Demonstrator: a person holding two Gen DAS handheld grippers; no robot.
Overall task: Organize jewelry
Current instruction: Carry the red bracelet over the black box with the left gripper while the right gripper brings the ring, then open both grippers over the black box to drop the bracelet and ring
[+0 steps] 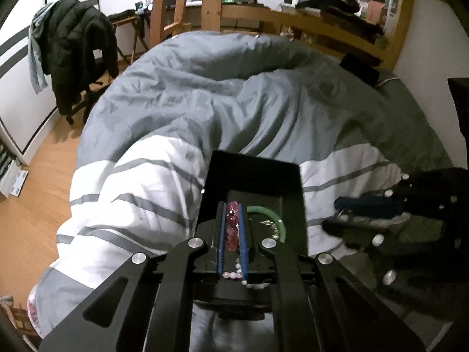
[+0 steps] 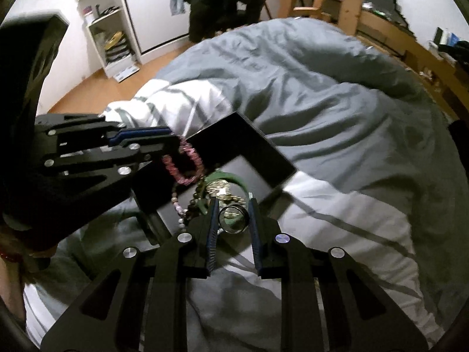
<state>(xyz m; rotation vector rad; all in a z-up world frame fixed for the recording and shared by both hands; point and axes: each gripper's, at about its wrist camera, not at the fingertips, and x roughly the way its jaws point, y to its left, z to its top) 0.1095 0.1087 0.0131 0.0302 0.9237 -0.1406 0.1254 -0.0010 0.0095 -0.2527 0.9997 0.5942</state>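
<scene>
An open black jewelry box (image 1: 258, 173) rests on the bed. Inside it lie a green bangle (image 1: 271, 215), a gold piece (image 2: 221, 190) and a pale bead strand (image 2: 179, 209). My left gripper (image 1: 232, 209) is shut on a pink bead bracelet (image 1: 232, 228), which hangs over the box's left side; the right wrist view shows this same bracelet (image 2: 183, 165) below the left gripper (image 2: 171, 138). My right gripper (image 2: 234, 204) is shut on a dark metal ring (image 2: 234, 216) just above the box's near edge. In the left wrist view the right gripper (image 1: 341, 206) is blurred.
A rumpled grey and white striped duvet (image 1: 205, 102) covers the bed. A chair with a black jacket (image 1: 76, 50) stands on the wooden floor to the left. White shelves (image 2: 108, 29) line the wall, and a wooden bed frame (image 1: 307, 20) runs behind.
</scene>
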